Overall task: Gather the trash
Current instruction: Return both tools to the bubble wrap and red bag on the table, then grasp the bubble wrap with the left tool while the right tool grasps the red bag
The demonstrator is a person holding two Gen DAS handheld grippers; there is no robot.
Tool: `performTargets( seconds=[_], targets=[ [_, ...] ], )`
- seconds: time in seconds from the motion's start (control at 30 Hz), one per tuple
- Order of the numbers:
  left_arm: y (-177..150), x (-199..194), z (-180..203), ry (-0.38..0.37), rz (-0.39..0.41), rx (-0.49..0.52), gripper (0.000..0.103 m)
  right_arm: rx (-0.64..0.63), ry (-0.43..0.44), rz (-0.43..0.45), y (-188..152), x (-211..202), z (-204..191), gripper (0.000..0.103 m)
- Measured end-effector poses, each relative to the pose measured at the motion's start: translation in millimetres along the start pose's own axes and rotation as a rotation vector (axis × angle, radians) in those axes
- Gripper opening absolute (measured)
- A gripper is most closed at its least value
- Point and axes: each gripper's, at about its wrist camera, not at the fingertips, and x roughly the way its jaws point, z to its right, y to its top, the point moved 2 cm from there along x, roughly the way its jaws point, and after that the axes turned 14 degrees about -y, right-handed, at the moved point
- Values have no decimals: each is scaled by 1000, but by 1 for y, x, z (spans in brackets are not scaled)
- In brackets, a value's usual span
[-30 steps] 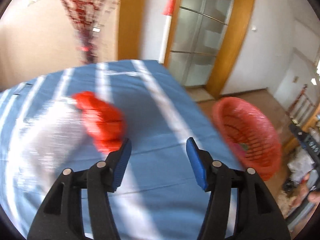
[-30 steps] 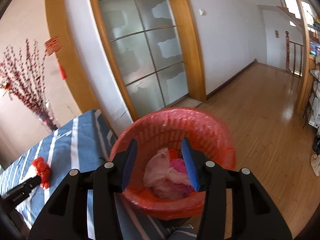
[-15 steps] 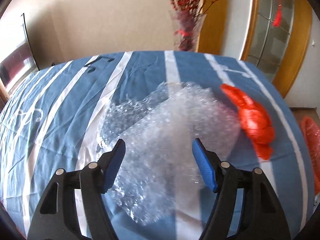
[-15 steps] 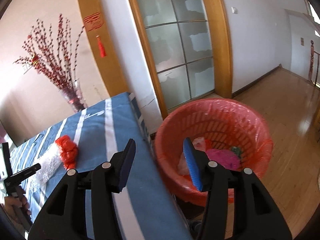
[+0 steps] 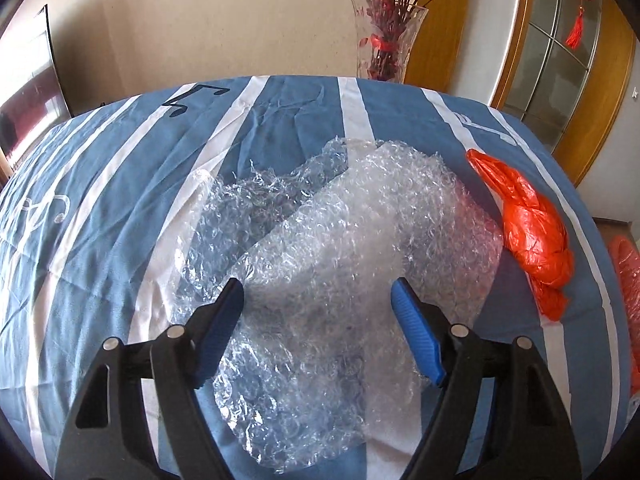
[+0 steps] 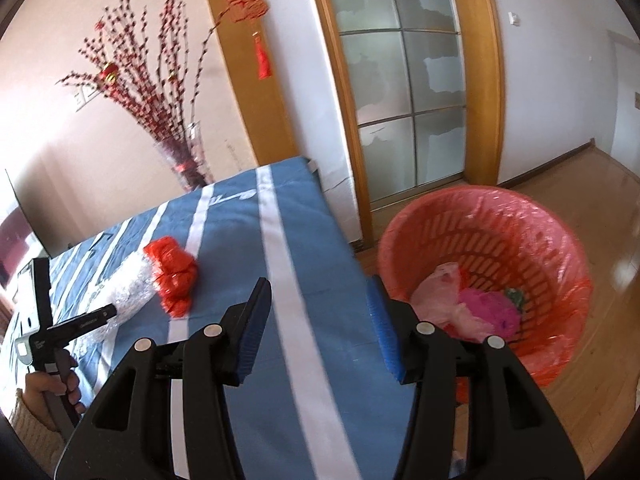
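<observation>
Two grippers over a striped table, with trash still lying on it beside a red basket.

The table (image 5: pixel 120 184) wears a blue-and-white striped cloth; off its right edge the red basket (image 6: pixel 552 240), lined with a plastic bag, stands on the floor holding pale pink and bright pink trash. A sheet of bubble wrap (image 5: pixel 340 248) lies mid-table with a crumpled red plastic bag (image 5: pixel 532 236) just right of it. The left gripper (image 5: pixel 318 294) has just been opening; its jaws are spread wide over the bubble wrap, pinching nothing. The right gripper (image 6: pixel 318 296) hangs near the table's right edge, jaws partly spread and empty.
</observation>
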Motion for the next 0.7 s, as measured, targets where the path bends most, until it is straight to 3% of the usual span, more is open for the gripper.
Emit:
performTargets(
  seconds=[0.6, 0.7],
  targets=[
    [2, 1, -1, -2, 0, -14, 72, -65, 97, -39, -11, 3, -47, 54],
    [2, -2, -4, 11, 11, -30, 60, -69, 117, -52, -10, 7, -53, 54]
  ],
)
